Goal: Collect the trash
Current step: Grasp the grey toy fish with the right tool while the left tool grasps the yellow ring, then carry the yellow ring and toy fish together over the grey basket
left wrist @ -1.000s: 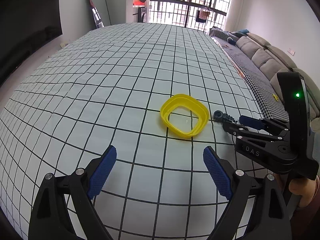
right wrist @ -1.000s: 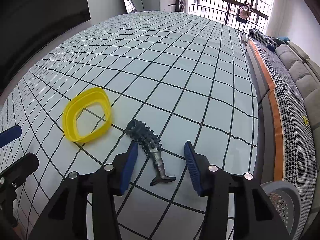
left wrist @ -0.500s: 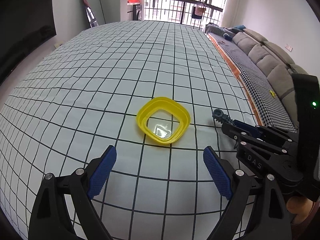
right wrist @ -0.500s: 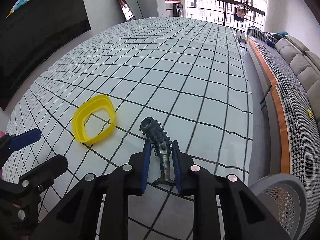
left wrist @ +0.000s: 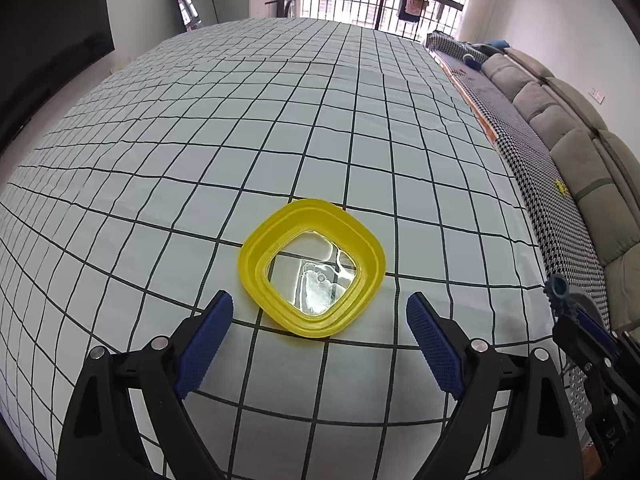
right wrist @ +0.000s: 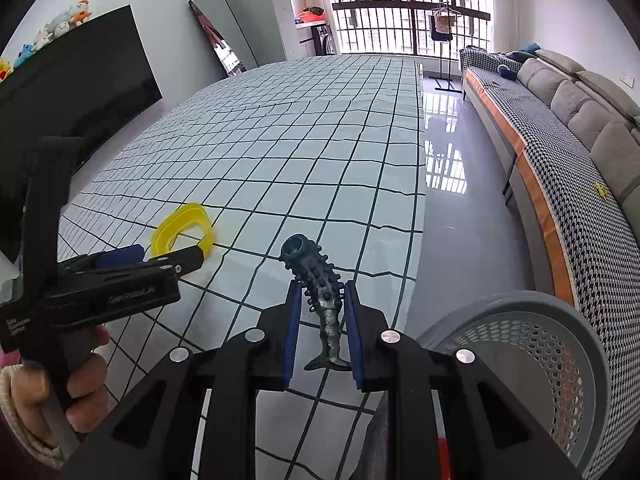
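A yellow plastic lid (left wrist: 312,266) with a clear centre lies flat on the checked table cloth (left wrist: 280,128). My left gripper (left wrist: 318,316) hangs open just above its near edge, one blue pad on each side. In the right wrist view my right gripper (right wrist: 322,300) is shut on a dark knobbly fish-shaped toy (right wrist: 320,288), lifted off the table near its right edge. The toy's round head sticks out ahead of the pads, its tail hangs behind. The lid (right wrist: 180,228) shows there too, behind the left gripper (right wrist: 152,254). The toy's head (left wrist: 558,288) peeks in at the left view's right side.
A grey perforated waste basket (right wrist: 532,344) stands on the floor just right of the table's corner, below my right gripper. A houndstooth-covered sofa (right wrist: 580,184) runs along the right wall. A hand (right wrist: 84,380) holds the left gripper's handle. A black screen (right wrist: 80,88) fills the left wall.
My right gripper shut on the fish toy and lifted it rightward toward the table's edge, bringing the basket into view. My left gripper moved closer to the yellow lid, still open.
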Available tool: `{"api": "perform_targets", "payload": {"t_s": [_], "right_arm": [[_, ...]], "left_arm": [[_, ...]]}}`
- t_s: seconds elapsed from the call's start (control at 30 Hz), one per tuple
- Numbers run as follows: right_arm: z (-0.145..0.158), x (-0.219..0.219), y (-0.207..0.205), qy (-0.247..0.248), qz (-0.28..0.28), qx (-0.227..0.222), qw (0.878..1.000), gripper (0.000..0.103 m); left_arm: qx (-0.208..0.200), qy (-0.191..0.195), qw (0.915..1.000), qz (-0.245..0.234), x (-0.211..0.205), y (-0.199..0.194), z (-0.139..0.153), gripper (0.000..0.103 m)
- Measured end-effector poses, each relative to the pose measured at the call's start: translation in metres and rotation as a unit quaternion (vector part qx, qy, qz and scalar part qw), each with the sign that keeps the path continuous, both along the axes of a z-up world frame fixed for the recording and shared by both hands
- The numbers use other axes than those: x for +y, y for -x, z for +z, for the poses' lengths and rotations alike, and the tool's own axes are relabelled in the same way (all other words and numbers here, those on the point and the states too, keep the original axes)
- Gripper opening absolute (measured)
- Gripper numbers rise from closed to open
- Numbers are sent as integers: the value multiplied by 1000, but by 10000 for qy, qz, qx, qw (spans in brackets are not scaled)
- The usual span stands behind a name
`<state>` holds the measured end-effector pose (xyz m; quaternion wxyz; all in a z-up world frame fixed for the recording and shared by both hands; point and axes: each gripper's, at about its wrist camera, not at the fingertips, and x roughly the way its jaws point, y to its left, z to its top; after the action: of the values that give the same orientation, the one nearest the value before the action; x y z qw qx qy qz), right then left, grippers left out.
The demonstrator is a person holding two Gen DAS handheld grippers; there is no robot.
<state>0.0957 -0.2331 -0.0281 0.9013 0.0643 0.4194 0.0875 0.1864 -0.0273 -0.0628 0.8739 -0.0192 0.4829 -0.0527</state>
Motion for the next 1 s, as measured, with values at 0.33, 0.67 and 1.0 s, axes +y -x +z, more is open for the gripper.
{"api": "perform_targets", "payload": {"t_s": [0.33, 0.67, 1.0], "right_arm": [[-3, -4, 17, -236, -39, 80, 9997, 21], [-5, -11, 37, -239, -274, 150, 9992, 21], [8, -68, 86, -139, -1053, 22, 9943, 21]], "left_arm": [[-10, -278, 9996, -11, -11, -19, -11, 76], [-272, -278, 9990, -211, -20, -3, 3, 70], [-678, -17, 9922, -1045, -70, 63, 41, 70]]}}
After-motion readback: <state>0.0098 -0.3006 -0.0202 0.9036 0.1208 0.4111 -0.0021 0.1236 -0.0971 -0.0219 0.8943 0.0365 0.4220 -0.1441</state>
